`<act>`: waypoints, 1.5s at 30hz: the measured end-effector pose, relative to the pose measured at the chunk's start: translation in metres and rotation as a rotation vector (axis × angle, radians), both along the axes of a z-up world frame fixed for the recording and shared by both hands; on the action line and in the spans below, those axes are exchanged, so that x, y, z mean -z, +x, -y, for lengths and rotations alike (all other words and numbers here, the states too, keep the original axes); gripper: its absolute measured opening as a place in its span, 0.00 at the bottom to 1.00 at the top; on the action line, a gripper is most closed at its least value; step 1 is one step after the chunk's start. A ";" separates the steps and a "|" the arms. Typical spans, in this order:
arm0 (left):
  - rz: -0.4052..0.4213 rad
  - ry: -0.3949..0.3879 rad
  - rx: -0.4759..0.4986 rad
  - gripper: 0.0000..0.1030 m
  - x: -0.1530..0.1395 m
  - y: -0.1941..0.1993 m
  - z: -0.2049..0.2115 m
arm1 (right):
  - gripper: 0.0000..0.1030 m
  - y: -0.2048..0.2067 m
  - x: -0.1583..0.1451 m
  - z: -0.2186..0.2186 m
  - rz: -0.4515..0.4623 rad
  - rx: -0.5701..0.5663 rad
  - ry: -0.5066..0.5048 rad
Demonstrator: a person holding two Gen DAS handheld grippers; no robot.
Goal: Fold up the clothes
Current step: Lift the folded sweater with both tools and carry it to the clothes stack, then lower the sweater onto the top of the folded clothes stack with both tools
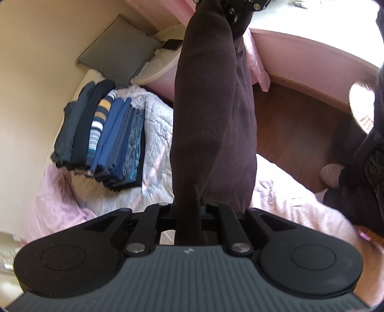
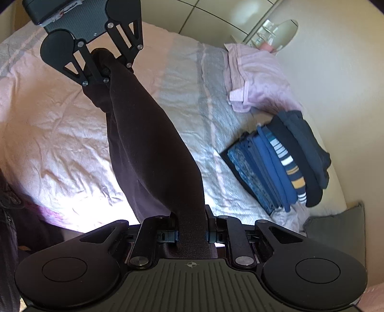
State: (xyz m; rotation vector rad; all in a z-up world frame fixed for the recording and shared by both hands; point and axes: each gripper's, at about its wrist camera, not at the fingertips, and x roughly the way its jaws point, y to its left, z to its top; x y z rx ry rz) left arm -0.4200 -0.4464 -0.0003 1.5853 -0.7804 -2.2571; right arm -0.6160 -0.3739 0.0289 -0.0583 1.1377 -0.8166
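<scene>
A dark brown garment [image 1: 211, 108] hangs stretched in the air between my two grippers, bunched into a thick band above the bed. My left gripper [image 1: 188, 213] is shut on one end of it; it also shows in the right wrist view [image 2: 100, 66], far across the bed. My right gripper [image 2: 192, 228] is shut on the other end of the garment [image 2: 148, 148]; its black frame shows at the top of the left wrist view [image 1: 237, 9]. A stack of folded blue, dark and striped clothes [image 1: 103, 139] lies on the bed near the wall [image 2: 278, 163].
The bed has a pink and grey cover [image 2: 60, 115]. A pink folded cloth [image 2: 252, 79] lies by the stack. A grey pillow [image 1: 120, 50] sits at the bed's head. Wooden floor [image 1: 295, 134] and a pink bench [image 1: 309, 62] lie beside the bed. A person's dark clothing [image 1: 374, 153] is at the right.
</scene>
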 end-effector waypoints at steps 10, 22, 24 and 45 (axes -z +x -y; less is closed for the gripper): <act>-0.068 -0.076 0.093 0.08 -0.027 -0.025 0.067 | 0.16 -0.021 -0.031 0.045 -0.037 0.096 -0.059; -0.157 -0.240 0.029 0.08 -0.112 -0.082 0.211 | 0.16 -0.068 -0.105 0.176 -0.005 0.056 -0.207; -0.171 -0.277 -0.001 0.08 -0.127 -0.101 0.249 | 0.16 -0.083 -0.119 0.214 0.003 0.041 -0.248; -0.020 -0.422 -0.307 0.10 0.033 -0.246 0.523 | 0.16 -0.203 -0.021 0.560 0.017 -0.145 -0.445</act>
